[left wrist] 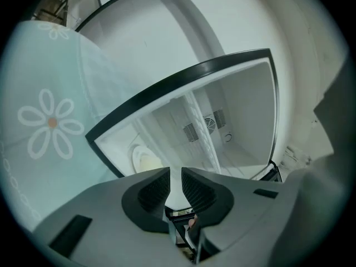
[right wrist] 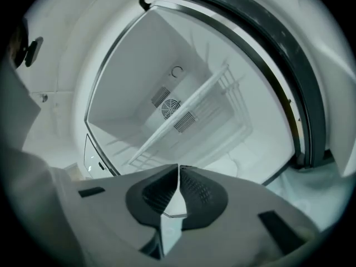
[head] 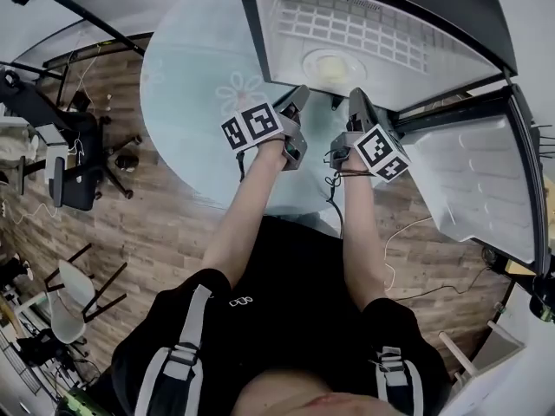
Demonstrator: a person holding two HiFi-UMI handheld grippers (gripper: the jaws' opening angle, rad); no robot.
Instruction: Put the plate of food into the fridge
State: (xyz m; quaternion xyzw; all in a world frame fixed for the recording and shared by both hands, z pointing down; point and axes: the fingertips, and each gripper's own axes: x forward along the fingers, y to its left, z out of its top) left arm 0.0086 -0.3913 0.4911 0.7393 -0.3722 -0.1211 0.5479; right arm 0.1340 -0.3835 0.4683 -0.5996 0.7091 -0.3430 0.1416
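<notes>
Plate of food [head: 334,66] set down inside the open fridge [head: 251,33], close to the front edge of the compartment and toward its left wall; wire shelf [right wrist: 194,104] deeper in, bare. Left gripper [head: 297,98] poised just outside that front edge, fingers a narrow slit apart with nothing between them. Right gripper [head: 357,100] level beside it, fingers drawn together at the tips, likewise gripping nothing. Neither one touching the plate. Placing step judged complete and the task all but finished, with only the closing apparently left. Door [head: 473,189] swung wide off the fridge's right edge; round flower-print table [head: 191,85] at the fridge's left. Next move likely to call for backing both grippers clear of the opening, then bringing the right one round the door's outer edge and pushing it home gently enough not to jolt the plate.
</notes>
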